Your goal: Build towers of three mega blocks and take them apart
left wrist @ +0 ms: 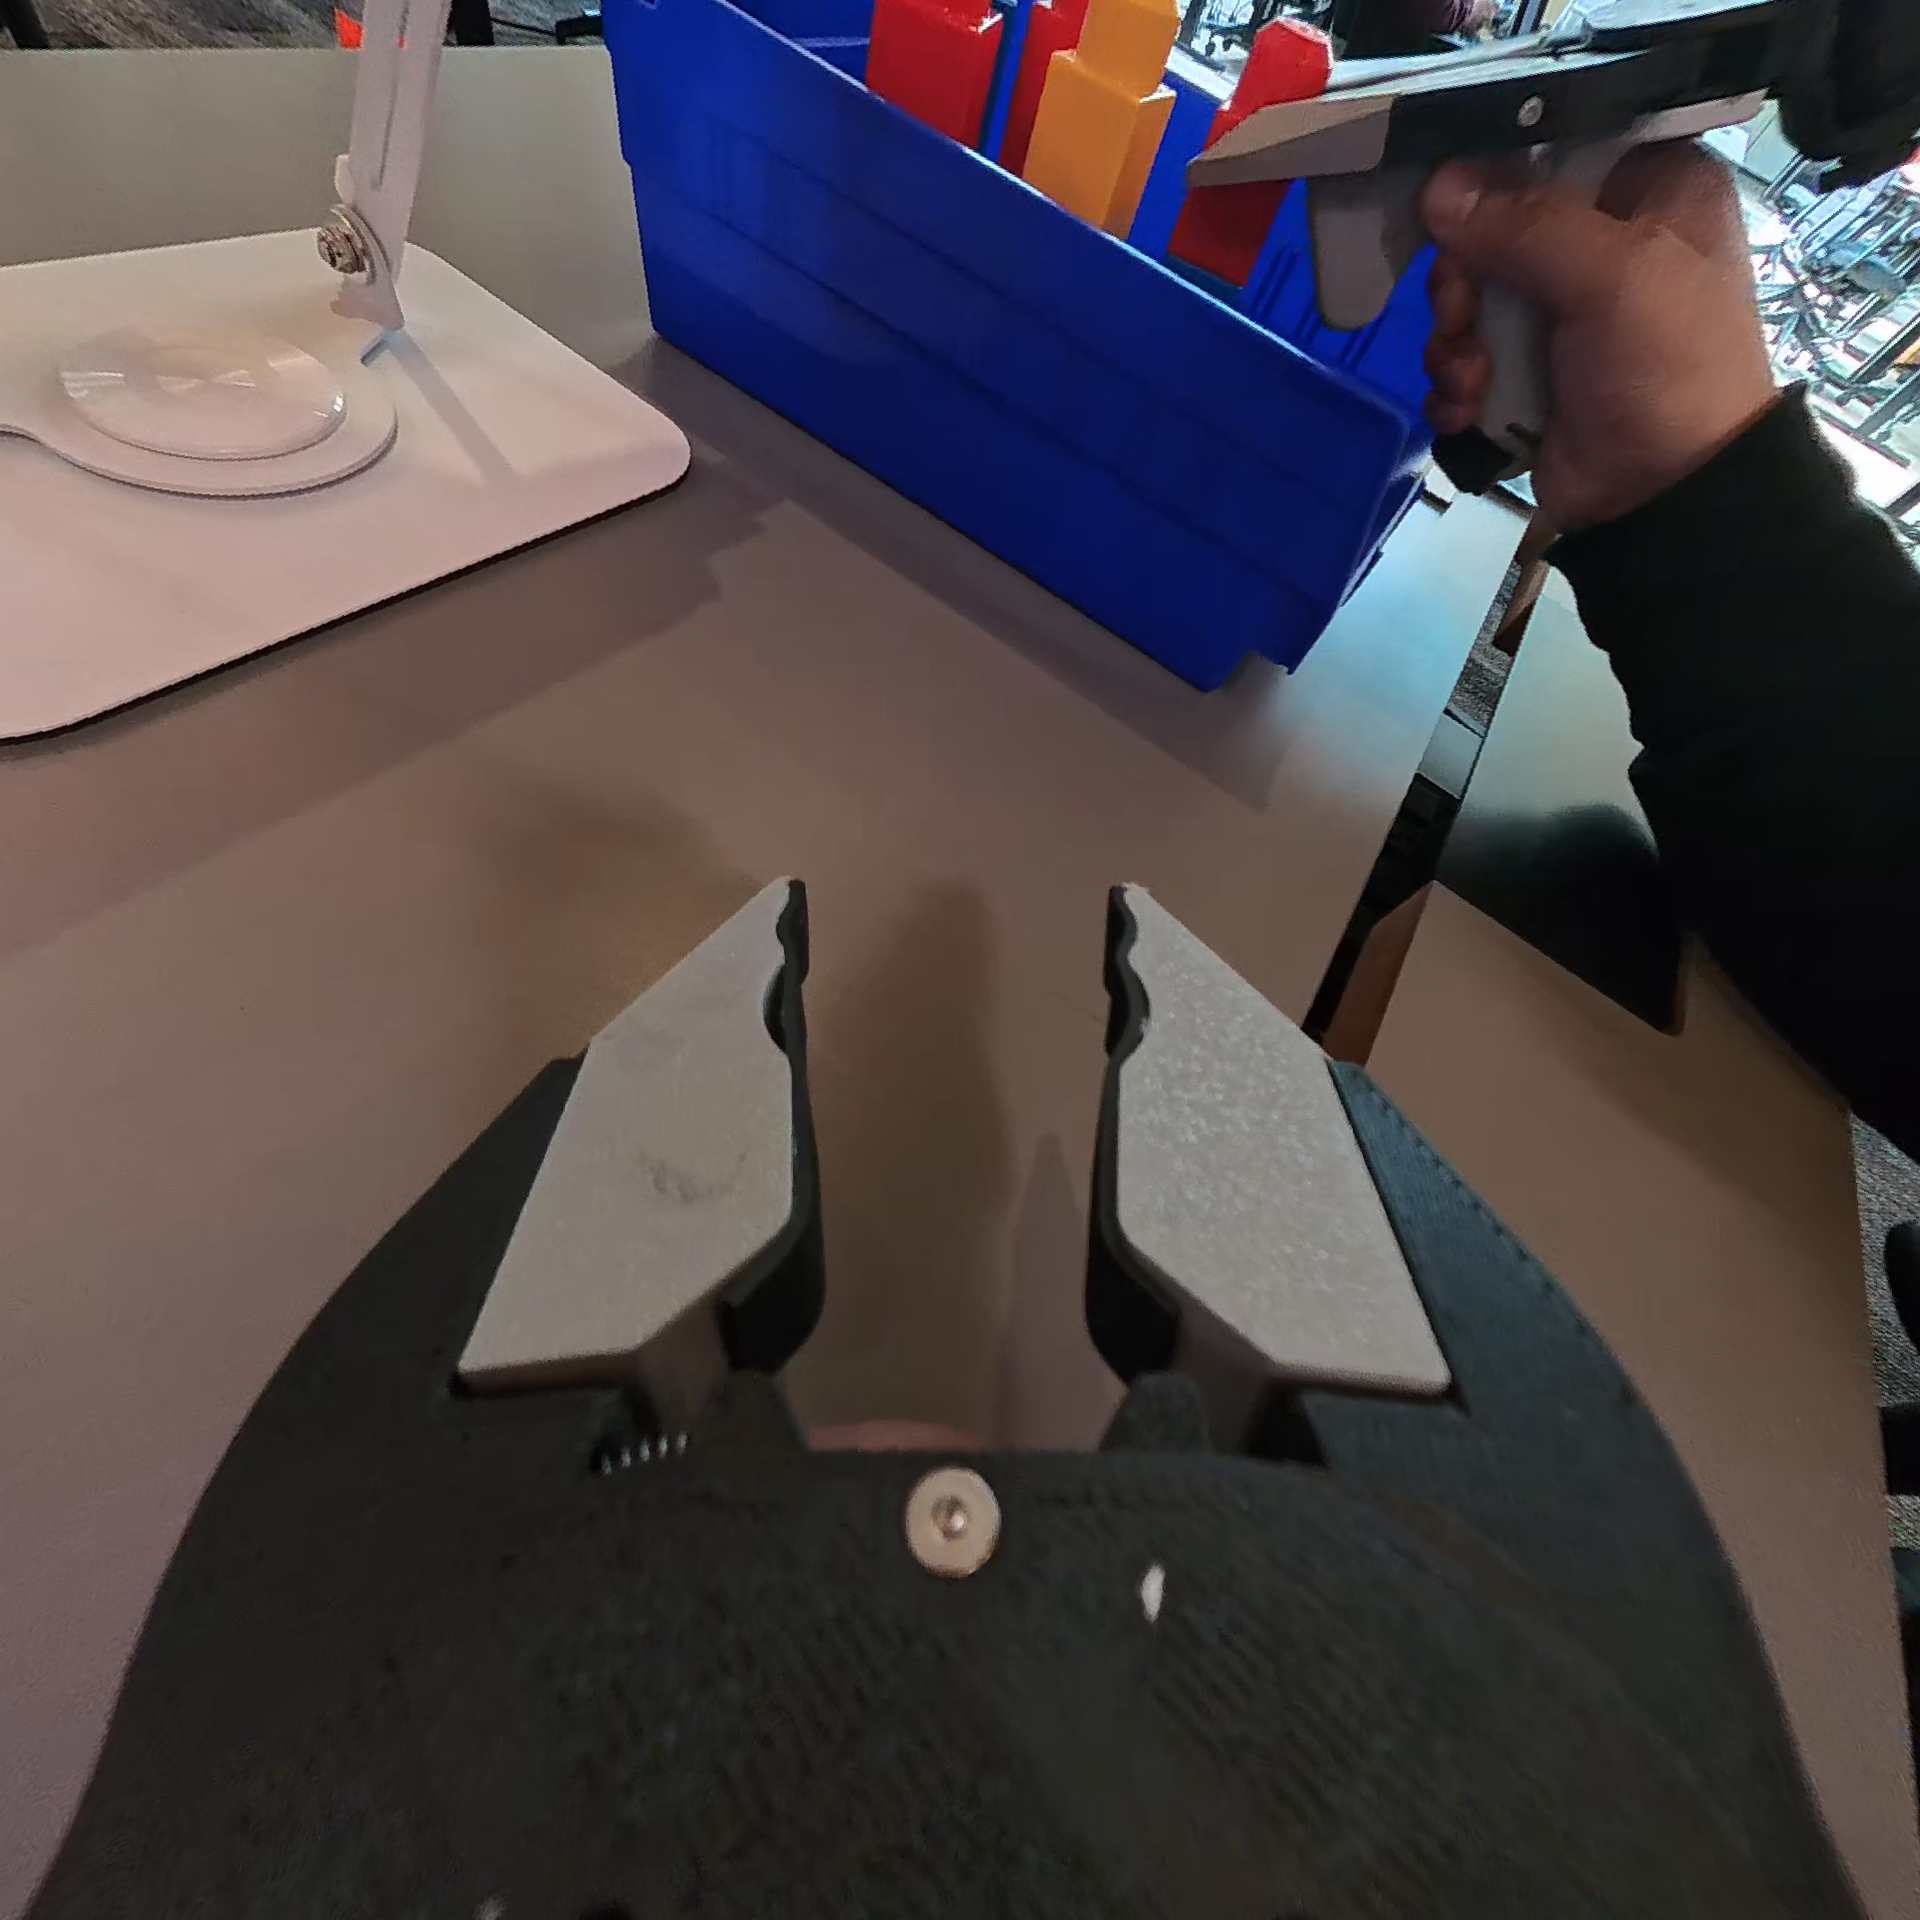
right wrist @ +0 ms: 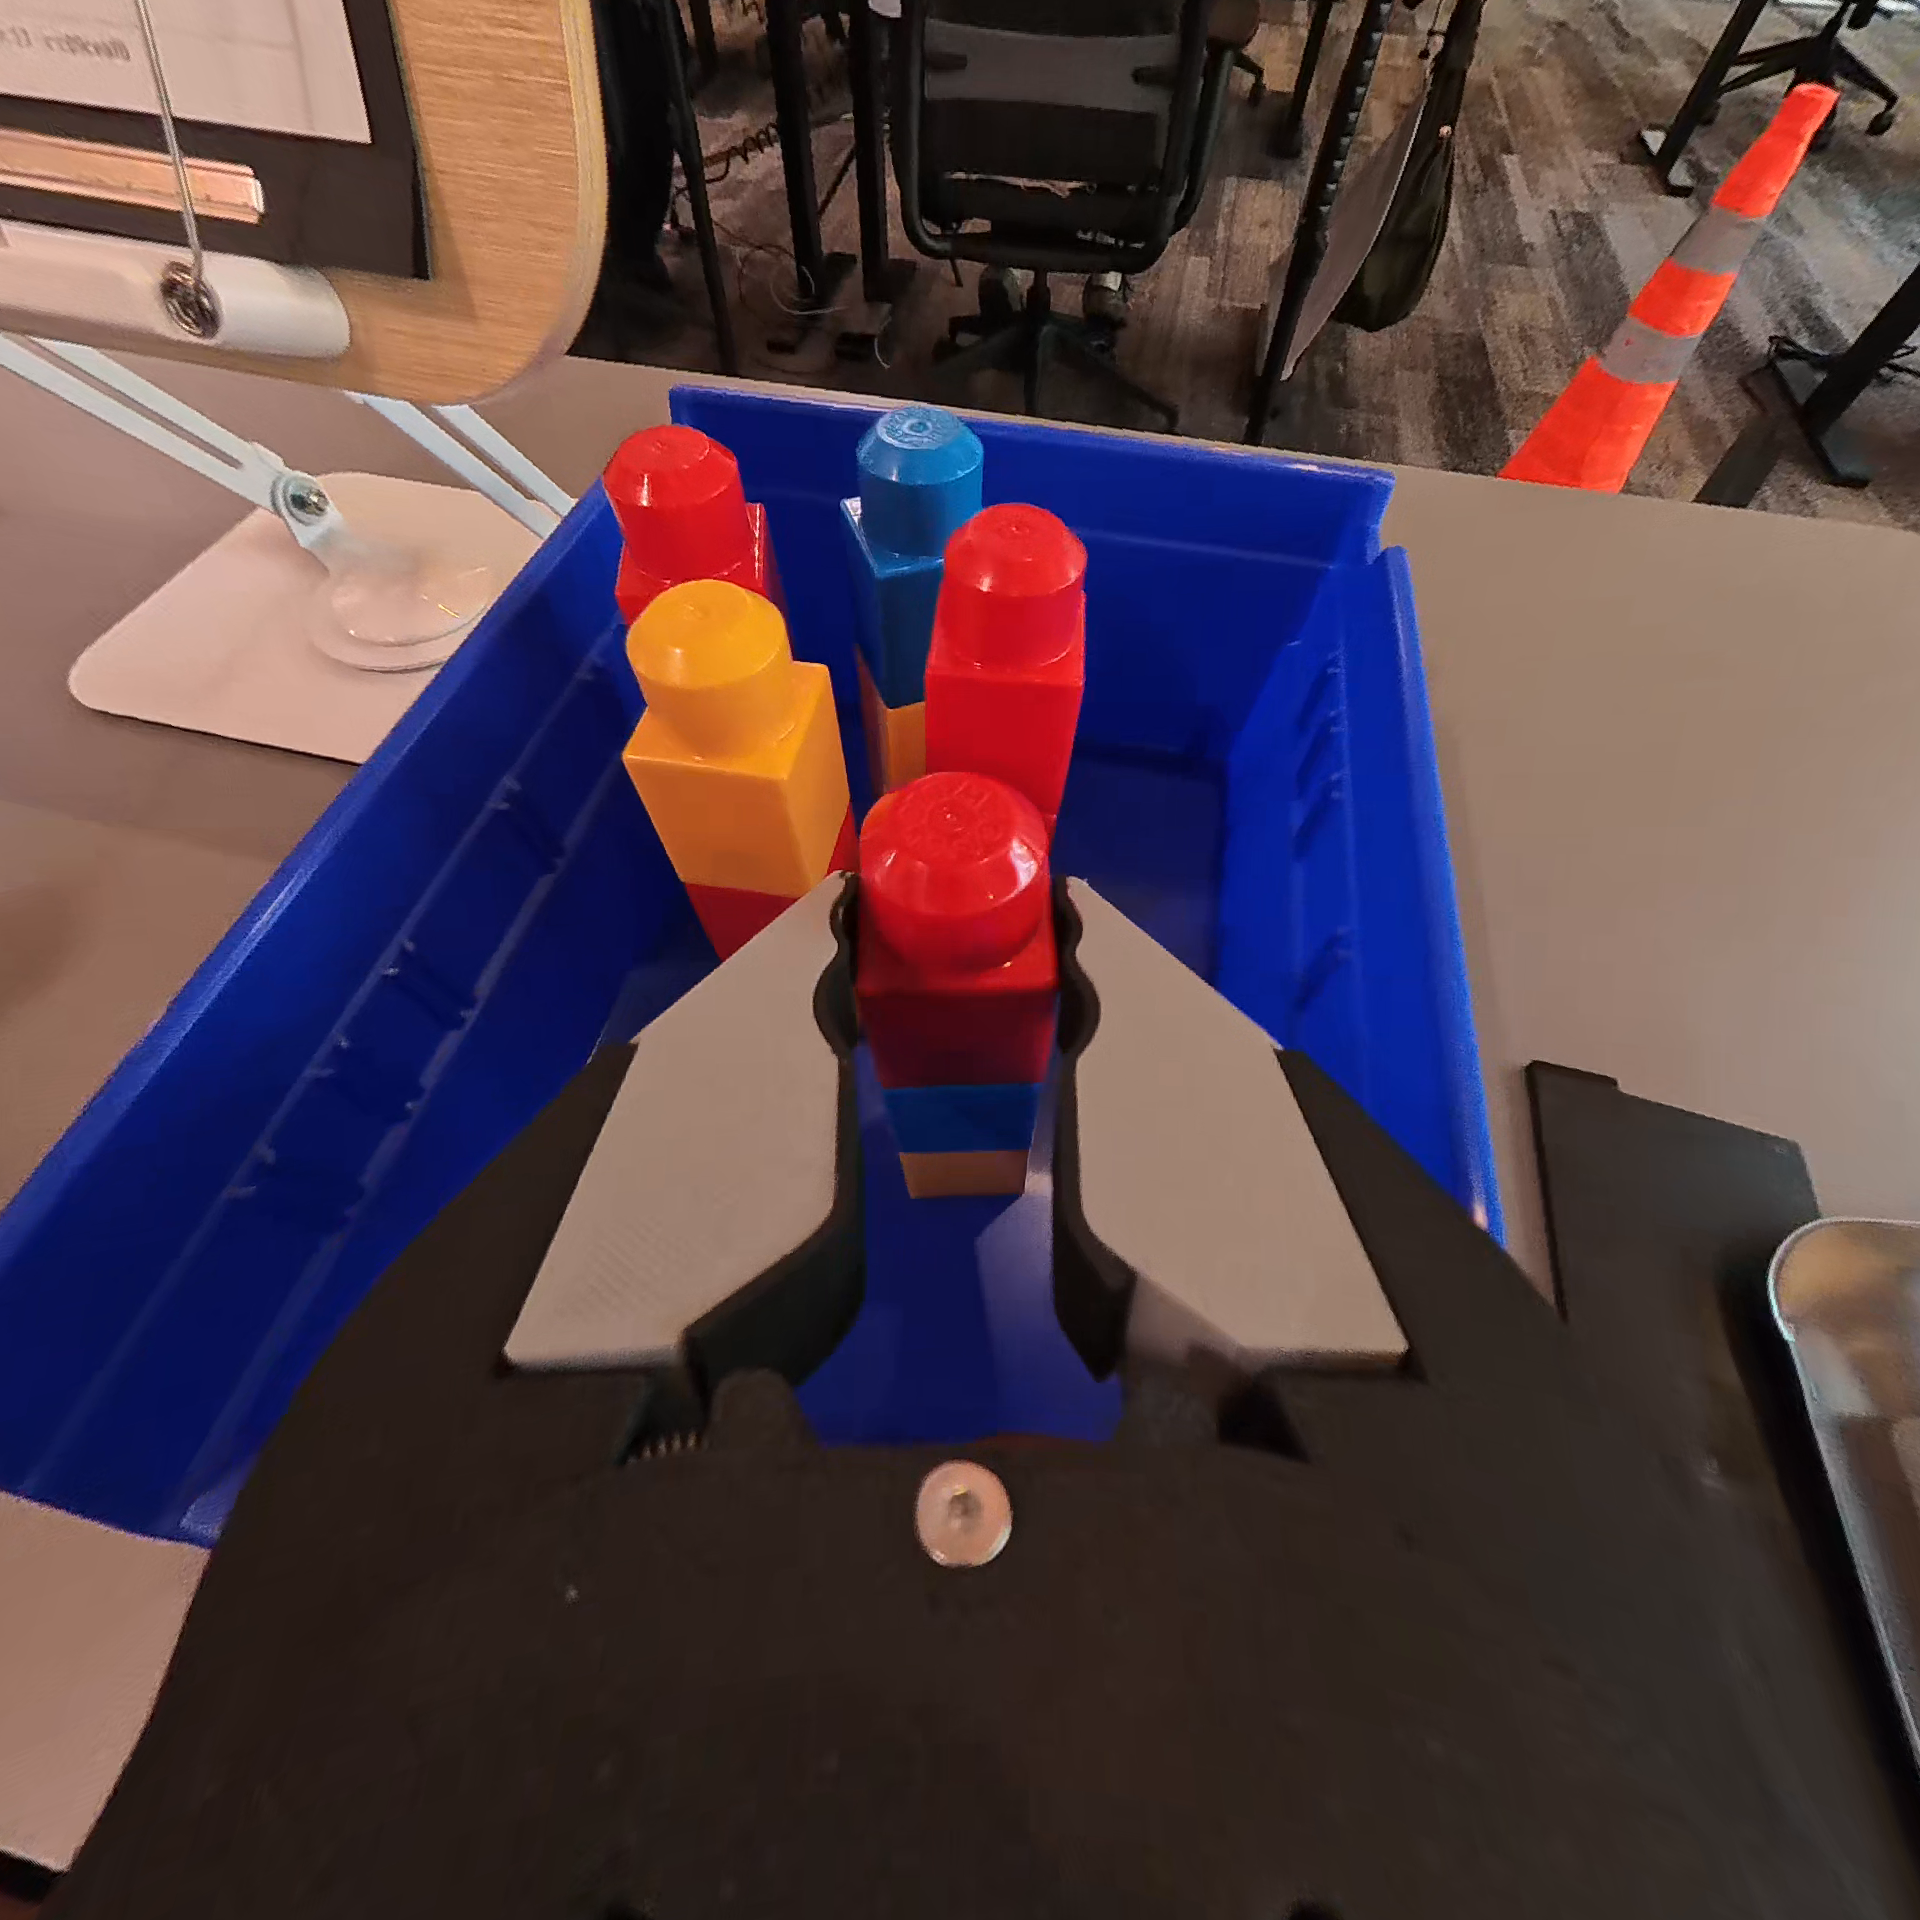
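A blue bin (right wrist: 312,1039) stands on the grey table and holds several upright block towers: one topped orange (right wrist: 727,727), one blue (right wrist: 920,468), two red (right wrist: 686,509) (right wrist: 1003,623). My right gripper (right wrist: 956,904) is shut on the red top block of a red-blue-orange tower (right wrist: 956,997) at the near end of the bin. I cannot tell whether the tower's base touches the bin floor. In the left wrist view the right gripper (left wrist: 1288,135) hovers over the bin (left wrist: 987,343), held by a hand. My left gripper (left wrist: 956,904) is open and empty, low over bare table.
A white stand base (left wrist: 312,520) sits left of the bin, its arm holding a wooden board (right wrist: 499,208). The table edge (left wrist: 1392,883) runs down the right. A black pad (right wrist: 1662,1195) and a metal tray (right wrist: 1849,1403) lie right of the bin. An orange cone (right wrist: 1662,312) stands on the floor beyond. The tips of one gripper are about 30 centimeters away from the tips of the other.
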The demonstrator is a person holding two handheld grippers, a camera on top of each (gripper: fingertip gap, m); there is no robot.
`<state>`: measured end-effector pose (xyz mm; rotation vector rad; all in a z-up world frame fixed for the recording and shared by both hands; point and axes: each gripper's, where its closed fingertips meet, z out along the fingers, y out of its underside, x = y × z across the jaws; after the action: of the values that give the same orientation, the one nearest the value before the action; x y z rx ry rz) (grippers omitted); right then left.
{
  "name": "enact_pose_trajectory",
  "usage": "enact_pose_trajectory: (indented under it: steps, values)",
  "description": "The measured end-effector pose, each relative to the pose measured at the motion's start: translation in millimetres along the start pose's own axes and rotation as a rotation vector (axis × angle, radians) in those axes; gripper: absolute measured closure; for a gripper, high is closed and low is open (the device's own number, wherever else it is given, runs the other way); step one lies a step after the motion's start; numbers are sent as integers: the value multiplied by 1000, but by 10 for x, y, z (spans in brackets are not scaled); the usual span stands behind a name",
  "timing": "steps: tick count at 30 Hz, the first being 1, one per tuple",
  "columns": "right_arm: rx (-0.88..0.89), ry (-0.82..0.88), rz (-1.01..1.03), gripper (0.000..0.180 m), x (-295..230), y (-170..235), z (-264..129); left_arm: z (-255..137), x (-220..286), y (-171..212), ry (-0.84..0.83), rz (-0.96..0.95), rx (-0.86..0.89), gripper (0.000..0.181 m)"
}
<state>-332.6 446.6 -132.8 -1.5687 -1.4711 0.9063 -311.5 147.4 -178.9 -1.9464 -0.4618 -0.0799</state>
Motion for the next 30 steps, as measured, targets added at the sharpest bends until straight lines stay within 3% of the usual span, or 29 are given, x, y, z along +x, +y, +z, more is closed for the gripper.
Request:
enact_pose_trajectory:
  steps: [5, 15, 21, 30]
  values:
    - [42, 79, -67, 145, 55, -95, 28, 11, -2, 14, -1, 1, -6, 125]
    - [27, 54, 30, 145, 81, -62, 102, 20, -1, 22, -2, 2, -9, 125]
    - [121, 45, 75, 129, 102, -203, -16, 16, -6, 15, -6, 4, -7, 125]
    - [251, 105, 55, 126, 142, -391, -229, 14, -12, 9, -10, 5, -4, 125]
